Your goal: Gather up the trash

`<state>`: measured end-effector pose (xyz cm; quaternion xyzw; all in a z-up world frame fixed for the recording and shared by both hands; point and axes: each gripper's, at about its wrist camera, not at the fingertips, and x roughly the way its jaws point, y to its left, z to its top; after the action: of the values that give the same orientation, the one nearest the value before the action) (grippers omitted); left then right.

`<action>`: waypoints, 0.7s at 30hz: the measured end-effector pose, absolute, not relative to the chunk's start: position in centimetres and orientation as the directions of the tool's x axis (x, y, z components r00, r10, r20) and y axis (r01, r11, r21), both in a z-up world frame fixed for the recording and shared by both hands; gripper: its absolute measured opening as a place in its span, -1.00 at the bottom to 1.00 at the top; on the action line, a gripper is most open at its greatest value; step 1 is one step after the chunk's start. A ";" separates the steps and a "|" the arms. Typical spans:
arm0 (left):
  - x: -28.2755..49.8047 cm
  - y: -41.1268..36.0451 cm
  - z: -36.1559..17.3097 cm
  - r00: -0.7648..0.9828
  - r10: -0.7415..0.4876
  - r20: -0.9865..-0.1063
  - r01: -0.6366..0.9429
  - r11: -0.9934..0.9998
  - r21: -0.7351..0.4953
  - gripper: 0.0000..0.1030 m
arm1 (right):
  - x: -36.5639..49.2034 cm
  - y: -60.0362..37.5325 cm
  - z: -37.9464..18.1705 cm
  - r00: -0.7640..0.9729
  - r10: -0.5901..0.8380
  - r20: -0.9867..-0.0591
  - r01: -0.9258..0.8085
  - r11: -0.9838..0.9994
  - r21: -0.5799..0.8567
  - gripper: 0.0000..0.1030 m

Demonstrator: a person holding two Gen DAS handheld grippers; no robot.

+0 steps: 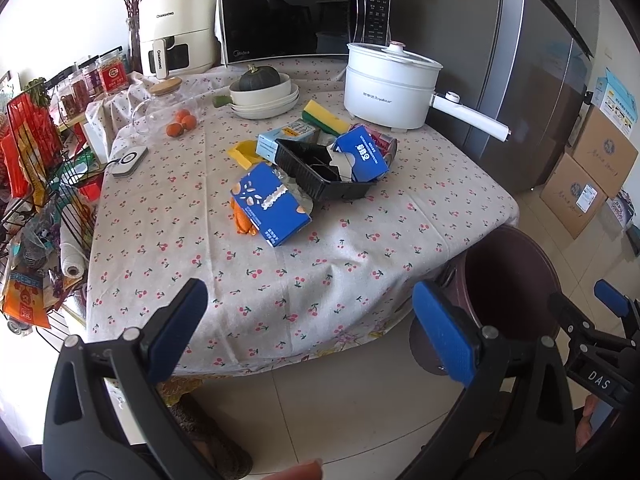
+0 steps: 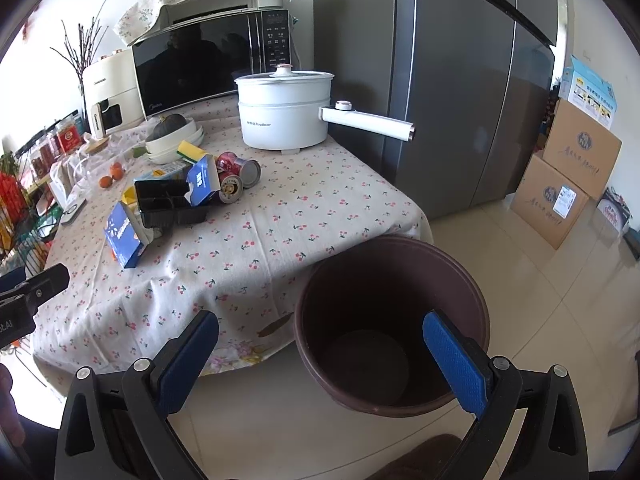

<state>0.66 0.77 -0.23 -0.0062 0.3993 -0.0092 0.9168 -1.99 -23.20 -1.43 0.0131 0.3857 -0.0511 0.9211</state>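
Left claw (image 1: 310,334): jaws spread wide, nothing between the blue pads; it hangs over the floor tiles just off the near edge of the surface.
Right claw (image 2: 320,364): jaws likewise spread wide and holding nothing; it hangs above and just in front of the bin, and its right pad overlaps the bin's rim in the right wrist view.
Bin (image 2: 394,264): dark brown round bucket on the floor, tucked against the near right corner of the surface, mouth up; its inside looks bare as far as can be seen.
Surface (image 1: 280,272): table under a cherry-print cloth that drapes over the edge.
Trash cluster: gathered mid-surface, well apart from both claws and beyond the bin.
Blue carton (image 1: 270,203): lying flat, nearest the claws, on top of an orange wrapper (image 1: 243,220).
Black tray (image 1: 320,172): plastic, divided, behind the carton, tilted.
Blue box (image 1: 362,154): leaning inside the tray's right end, with torn white paper beside it.
Cans (image 2: 236,174): red, lying on their sides, touching the tray's far right side.
Light blue carton (image 1: 284,138): behind the tray, with a yellow piece (image 1: 243,153) to its left.
Sponge (image 1: 325,118): yellow and green, behind the cluster.
Electric pot (image 1: 386,86): white, at the rear right, handle pointing right.
Microwave (image 1: 296,16): along the back.
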 end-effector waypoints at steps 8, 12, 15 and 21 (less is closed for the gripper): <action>0.8 0.6 -0.3 0.680 -0.020 -0.733 0.016 1.000 -0.013 0.98 | -2.0 -23.2 -1.4 0.695 -0.083 -0.714 0.104 0.994 -0.014 1.00; 0.8 0.5 -0.3 0.682 -0.022 -0.731 0.015 1.000 -0.016 0.98 | -2.0 -23.0 -1.5 0.694 -0.079 -0.716 0.100 0.995 -0.013 1.00; 0.8 0.5 -0.3 0.684 -0.022 -0.729 0.014 1.000 -0.017 0.98 | -2.1 -22.8 -1.5 0.694 -0.078 -0.716 0.093 0.995 -0.017 1.00; 0.8 0.6 -0.3 0.682 -0.025 -0.731 0.013 1.000 -0.022 0.98 | -2.1 -22.8 -1.5 0.695 -0.078 -0.715 0.098 0.995 -0.013 1.00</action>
<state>0.85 0.64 -0.32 -0.0074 0.3989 -0.0105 0.9169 -2.09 -22.77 -1.53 0.0129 0.3876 -0.0480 0.9205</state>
